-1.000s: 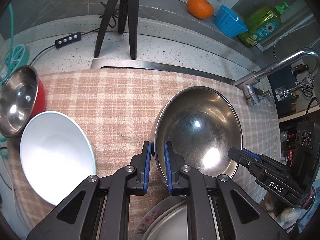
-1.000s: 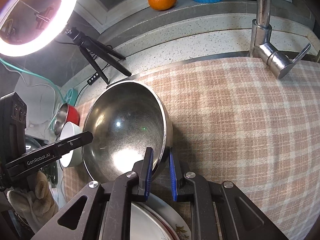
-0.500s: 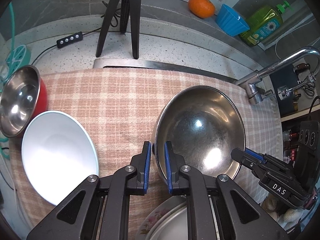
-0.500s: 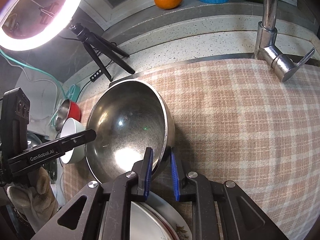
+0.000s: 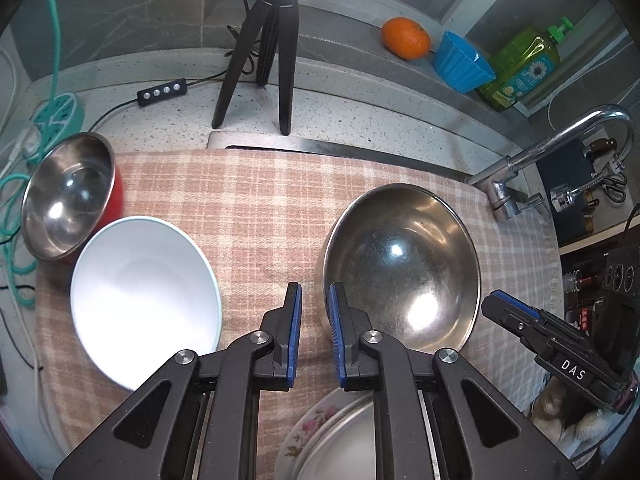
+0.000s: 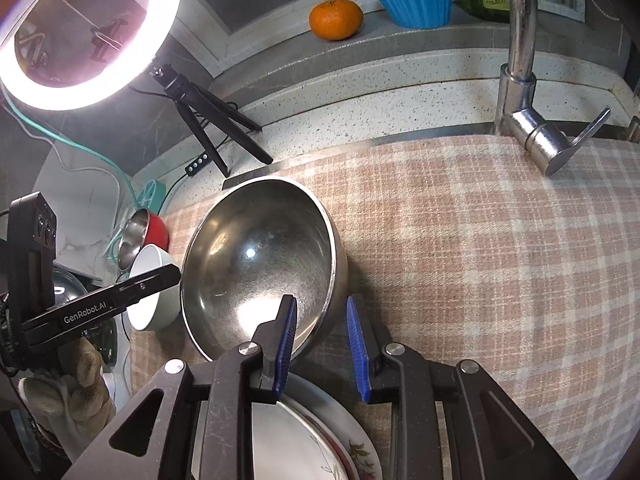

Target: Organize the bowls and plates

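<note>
While the large steel bowl (image 5: pixel 400 268) sits upright on the checked cloth (image 5: pixel 256 200) that covers the surface, both tongs are at its near rim. The left tongs (image 5: pixel 314 312) are a little apart, and the bowl's left rim passes just at their right finger; I cannot tell if it touches. The right tongs (image 6: pixel 322 324) are apart with a clear gap. Their left finger stands over the inside of the bowl and their right finger is outside the wall, so the rim lies between them without being clamped.

In the right wrist view, the left tongs (image 6: pixel 160 280) reach in from the left side, low and almost level, held by a gloved hand (image 6: pixel 64 392). In the left wrist view, the right tongs (image 5: pixel 496 308) come from the lower right and point at the bowl's rim.

Left of the steel bowl, well apart, stands a white bowl (image 5: pixel 144 300), and a red bowl (image 5: pixel 68 196) with steel inside is just behind it. Stacked plates (image 5: pixel 340 436) lie under the tongs, near the front edge.
</note>
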Demonstrator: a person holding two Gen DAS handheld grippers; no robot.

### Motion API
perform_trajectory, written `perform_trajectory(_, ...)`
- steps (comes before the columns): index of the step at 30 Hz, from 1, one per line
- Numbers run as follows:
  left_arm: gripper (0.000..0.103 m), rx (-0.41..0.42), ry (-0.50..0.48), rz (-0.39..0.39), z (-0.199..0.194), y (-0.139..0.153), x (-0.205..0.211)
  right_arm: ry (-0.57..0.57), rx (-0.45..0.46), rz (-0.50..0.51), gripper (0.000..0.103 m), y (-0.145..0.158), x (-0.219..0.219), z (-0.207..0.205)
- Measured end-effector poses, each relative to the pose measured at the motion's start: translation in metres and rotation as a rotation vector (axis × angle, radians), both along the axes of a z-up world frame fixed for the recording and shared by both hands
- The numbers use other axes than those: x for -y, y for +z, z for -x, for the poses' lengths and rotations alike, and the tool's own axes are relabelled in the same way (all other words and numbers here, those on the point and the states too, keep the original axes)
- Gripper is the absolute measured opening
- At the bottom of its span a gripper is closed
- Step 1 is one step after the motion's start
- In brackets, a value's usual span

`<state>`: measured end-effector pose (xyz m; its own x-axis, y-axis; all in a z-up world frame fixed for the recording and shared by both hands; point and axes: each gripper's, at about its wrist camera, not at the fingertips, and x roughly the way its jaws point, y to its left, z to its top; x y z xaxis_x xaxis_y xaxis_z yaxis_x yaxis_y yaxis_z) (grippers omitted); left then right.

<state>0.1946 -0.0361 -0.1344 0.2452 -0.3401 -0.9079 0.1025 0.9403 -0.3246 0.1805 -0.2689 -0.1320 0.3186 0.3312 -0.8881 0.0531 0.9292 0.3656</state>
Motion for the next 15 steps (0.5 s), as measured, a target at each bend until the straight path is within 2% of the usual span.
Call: perform_trajectory(15,0.012,0.076,0.115,0.033,0.047,0.036,-0.037,0.020,0.103,0.002,0.027,0.038,0.007,0.035)
